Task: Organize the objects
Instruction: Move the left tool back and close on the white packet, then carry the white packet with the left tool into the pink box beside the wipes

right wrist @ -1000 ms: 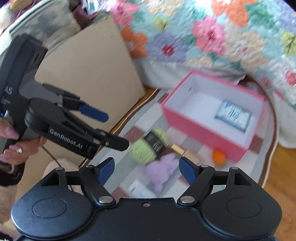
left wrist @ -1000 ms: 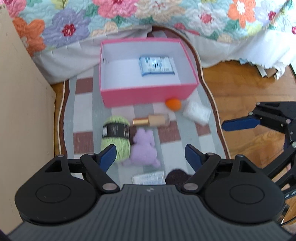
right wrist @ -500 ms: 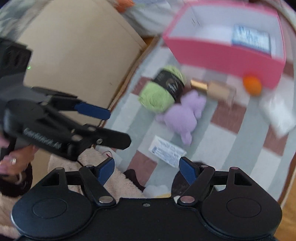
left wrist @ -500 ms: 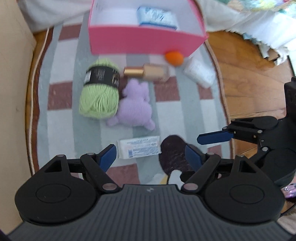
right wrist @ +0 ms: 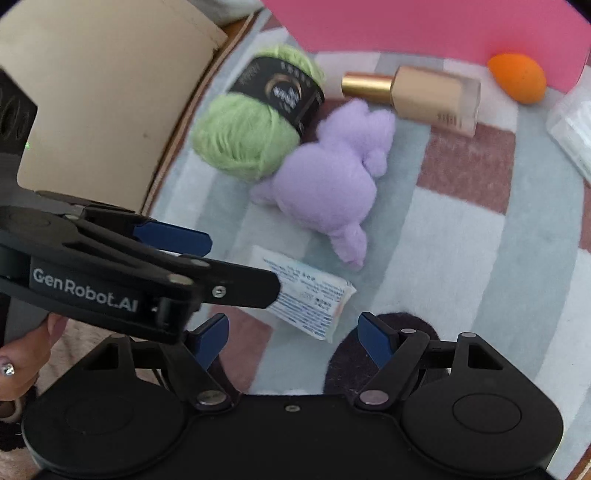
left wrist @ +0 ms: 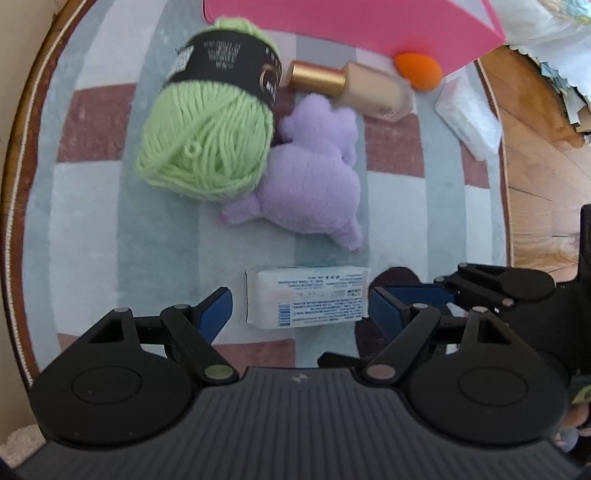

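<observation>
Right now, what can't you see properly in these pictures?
- pink box: its inside is cut off by the top edge in both views.
- white packet: in the right wrist view the left tongs cover its near end; its print is too small to read.
- dark fuzzy thing: mostly hidden behind the right tongs.

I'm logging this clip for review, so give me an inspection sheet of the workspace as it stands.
Surface: checked rug on wood floor.
Job's things: pink box at the rug's far end; green yarn ball touching purple plush toy; foundation bottle lying flat; orange makeup sponge against the box; white tissue pack; clear packet.
Clutter: dark fuzzy item, unidentifiable.
Grippers: left gripper open, straddling the tissue pack; right gripper open, empty.
Cables: nothing seen.
Surroundings: beige panel beside the rug.
</observation>
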The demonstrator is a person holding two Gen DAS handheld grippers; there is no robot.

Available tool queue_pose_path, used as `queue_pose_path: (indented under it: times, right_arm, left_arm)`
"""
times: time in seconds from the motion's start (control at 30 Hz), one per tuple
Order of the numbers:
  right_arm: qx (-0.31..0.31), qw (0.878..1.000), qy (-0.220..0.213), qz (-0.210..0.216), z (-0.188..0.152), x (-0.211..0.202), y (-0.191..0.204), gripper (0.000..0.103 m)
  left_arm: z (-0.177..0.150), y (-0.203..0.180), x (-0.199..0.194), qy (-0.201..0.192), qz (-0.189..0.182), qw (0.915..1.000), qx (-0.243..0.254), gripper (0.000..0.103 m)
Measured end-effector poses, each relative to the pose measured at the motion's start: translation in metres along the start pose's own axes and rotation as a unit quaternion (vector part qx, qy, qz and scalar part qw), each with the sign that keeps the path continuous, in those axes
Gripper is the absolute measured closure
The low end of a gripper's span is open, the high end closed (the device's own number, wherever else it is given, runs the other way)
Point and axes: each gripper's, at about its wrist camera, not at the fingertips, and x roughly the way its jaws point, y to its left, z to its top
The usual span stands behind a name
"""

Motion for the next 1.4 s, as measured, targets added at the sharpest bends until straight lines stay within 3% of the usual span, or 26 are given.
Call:
queue_pose_path:
  times: [0.27, 0.33, 0.37, 0.4, 0.6, 0.73, 0.87, 1.07, 1.4]
  right_arm:
    - [0.000, 1.000, 0.001, -0.009, -0.005, 0.017, 0.002, 0.020]
    - [0.000, 1.000, -0.001, -0.007, -0.005, 0.019, 0.003, 0.020]
    - [-0.003, 1.000, -0.005, -0.009, -0.005, 0.020, 0.004, 0.021]
    - [-0.010, 1.000, -0.010, -0.012, -0.006, 0.020, 0.006, 0.023]
    - [-0.061, 0.996, -0.029, -0.063, -0.010, 0.021, 0.017, 0.048]
    - [-0.077, 0.993, -0.037, -0.084, -0.010, 0.015, 0.016, 0.051]
    - [-0.094, 0.990, -0.049, -0.090, -0.011, 0.000, 0.022, 0.051]
    - [-0.129, 0.984, -0.075, -0.097, -0.014, -0.040, 0.040, 0.051]
    - [-0.177, 0.968, -0.142, -0.111, -0.006, -0.117, 0.072, 0.050]
  left_arm:
    - [-0.009, 0.006, 0.021, -0.004, -0.008, 0.9998, -0.018, 0.025]
    - [-0.011, 0.007, 0.024, -0.007, -0.022, 0.9995, -0.022, 0.038]
    - [-0.013, 0.007, 0.025, -0.011, -0.025, 0.9993, -0.026, 0.040]
    - [-0.015, 0.007, 0.026, -0.017, -0.022, 0.9992, -0.027, 0.048]
    - [-0.028, 0.005, 0.023, -0.044, -0.021, 0.9985, -0.027, 0.052]
    - [-0.034, -0.001, 0.019, -0.050, -0.029, 0.9982, -0.018, 0.055]
    - [-0.042, -0.011, 0.001, -0.081, -0.026, 0.9963, -0.011, 0.055]
    - [-0.047, -0.019, -0.036, -0.115, -0.058, 0.9916, 0.016, 0.055]
    - [-0.044, -0.040, -0.126, -0.178, -0.070, 0.9788, 0.073, 0.055]
